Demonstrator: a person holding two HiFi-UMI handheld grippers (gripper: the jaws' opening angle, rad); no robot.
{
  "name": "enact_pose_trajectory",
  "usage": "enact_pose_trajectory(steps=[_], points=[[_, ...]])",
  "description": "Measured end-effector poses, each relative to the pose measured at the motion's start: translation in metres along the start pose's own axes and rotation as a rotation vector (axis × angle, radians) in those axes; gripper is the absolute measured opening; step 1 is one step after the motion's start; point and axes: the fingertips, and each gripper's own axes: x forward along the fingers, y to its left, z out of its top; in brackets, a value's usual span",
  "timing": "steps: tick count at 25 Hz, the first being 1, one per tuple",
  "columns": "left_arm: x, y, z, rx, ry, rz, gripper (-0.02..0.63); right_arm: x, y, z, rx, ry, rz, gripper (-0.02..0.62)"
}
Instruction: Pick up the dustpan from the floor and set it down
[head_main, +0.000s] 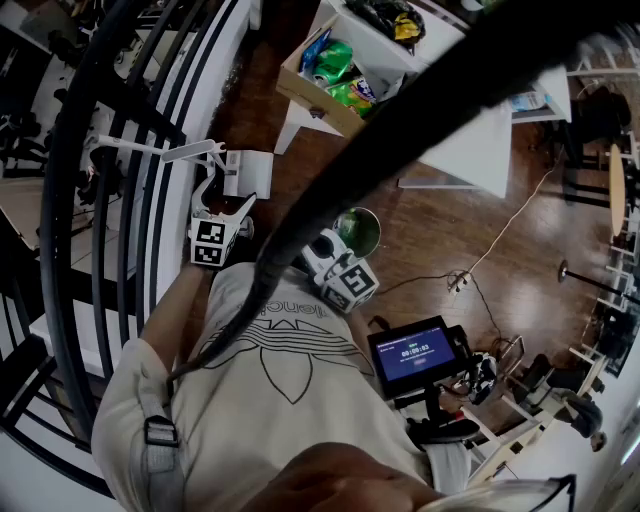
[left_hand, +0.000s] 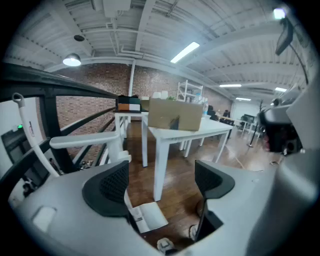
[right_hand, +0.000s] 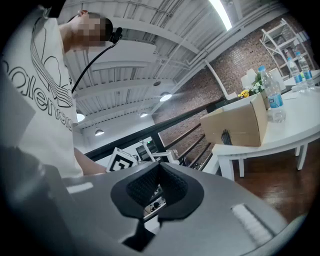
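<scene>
Both grippers held close in front of the torso, dustpan on the floor.
Left gripper tilts down, jaws wide apart, nothing between them. The white dustpan sits on the wood floor just beyond and below its tips. Right gripper is nearly level, jaws closed together and empty, near the green bucket, right of the dustpan.

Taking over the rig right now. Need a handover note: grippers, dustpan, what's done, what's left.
Left gripper: open, empty, angled down at the dustpan.
Right gripper: shut, empty, close to the person's chest.
Dustpan: white, on the wood floor just ahead of the left gripper, not gripped.
Done: left gripper lined up over it.
Left: close on the dustpan, lift it, set it down.
</scene>
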Motion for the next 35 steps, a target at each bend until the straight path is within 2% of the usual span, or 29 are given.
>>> enact_pose_trajectory(steps=[3,5,9,14,15,16,17,20,22,29,35], points=[[0.027,0.056,-0.031,-0.008,0.042,0.093,0.453,0.010,0.001,-0.020,0.019,0.057,0.010,0.003],[0.047,0.088,-0.039,-0.003,0.036,0.135,0.453,0.014,0.004,-0.036,0.045,0.100,0.014,0.004],[0.087,0.122,-0.030,0.014,-0.025,0.120,0.453,0.012,0.009,-0.066,0.081,0.175,0.000,0.003],[0.112,0.132,-0.025,0.045,-0.058,0.120,0.441,-0.002,0.008,-0.084,0.154,0.206,-0.068,0.003],[0.117,0.133,-0.029,0.056,-0.041,0.125,0.346,-0.003,0.005,-0.087,0.158,0.205,-0.080,0.003],[0.122,0.134,-0.033,0.063,-0.018,0.131,0.107,-0.004,0.003,-0.090,0.159,0.203,-0.090,0.003],[0.126,0.135,-0.037,0.060,0.007,0.137,0.062,-0.005,0.000,-0.092,0.159,0.199,-0.098,0.003],[0.126,0.129,-0.040,0.018,0.061,0.126,0.060,-0.008,-0.004,-0.089,0.157,0.174,-0.110,0.003],[0.115,0.119,-0.033,0.018,0.074,0.105,0.061,-0.008,-0.003,-0.082,0.138,0.153,-0.106,0.003],[0.035,0.062,0.051,0.084,0.026,0.077,0.061,-0.007,-0.012,-0.015,0.052,-0.022,-0.082,0.003],[-0.018,0.023,0.088,0.087,-0.005,0.042,0.060,-0.002,-0.022,0.022,0.030,-0.148,-0.056,0.003]])
